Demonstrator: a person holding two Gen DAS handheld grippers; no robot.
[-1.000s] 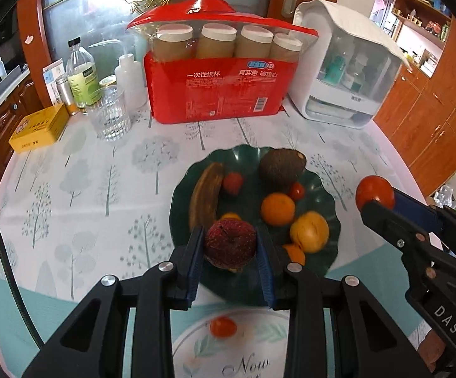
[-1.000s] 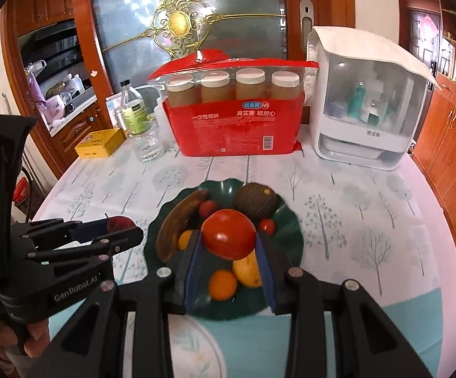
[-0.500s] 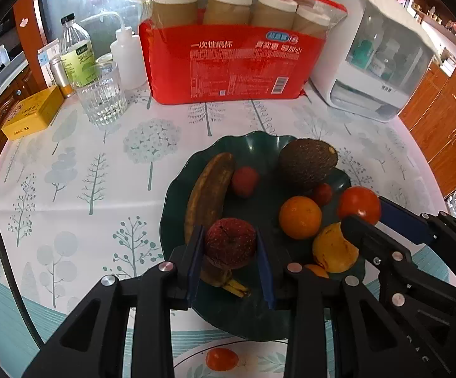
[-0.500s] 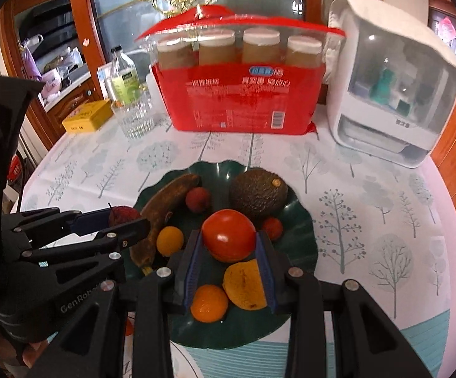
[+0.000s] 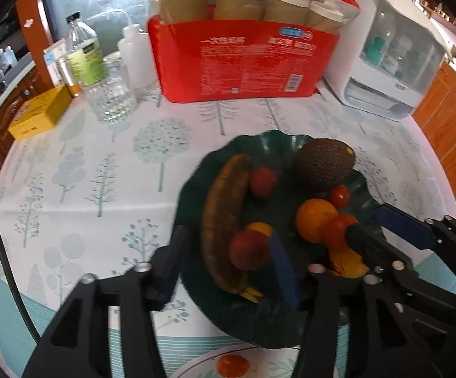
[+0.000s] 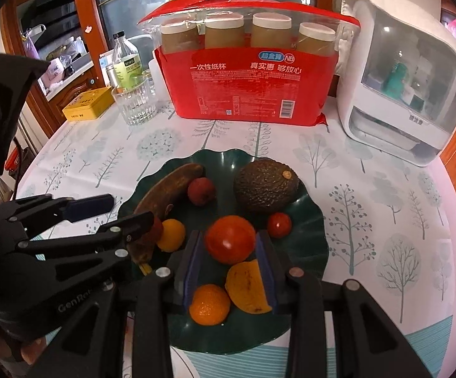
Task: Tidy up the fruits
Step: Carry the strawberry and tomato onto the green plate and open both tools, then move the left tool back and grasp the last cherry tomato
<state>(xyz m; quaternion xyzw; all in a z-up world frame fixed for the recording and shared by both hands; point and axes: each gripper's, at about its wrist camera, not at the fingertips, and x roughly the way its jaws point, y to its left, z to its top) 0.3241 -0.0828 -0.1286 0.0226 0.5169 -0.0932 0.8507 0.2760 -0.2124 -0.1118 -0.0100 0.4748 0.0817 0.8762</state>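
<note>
A dark green plate [image 5: 196, 176] [image 6: 310, 220] holds a brown banana [image 5: 225, 208], an avocado [image 6: 265, 186], oranges, small red fruits and a yellow piece. My left gripper [image 5: 225, 258] is open over the plate's near left; the dark red fruit [image 5: 248, 249] lies beside the banana, touching only the right finger. My right gripper [image 6: 229, 245] has its jaws spread just wider than the red tomato [image 6: 229, 239], which sits low over the plate between the pads. The left gripper shows in the right wrist view [image 6: 111, 211].
A red pack of paper cups [image 6: 247, 85] stands behind the plate, a white appliance [image 6: 407, 78] at the right, a glass [image 6: 135, 104], bottles and a yellow tin [image 6: 86, 107] at the left. A white plate with a small tomato [image 5: 231, 365] lies at the near edge.
My left gripper has opened and let the dark red fruit down on the plate beside the banana. My right gripper has lowered the tomato over the plate and its jaws have spread.
</note>
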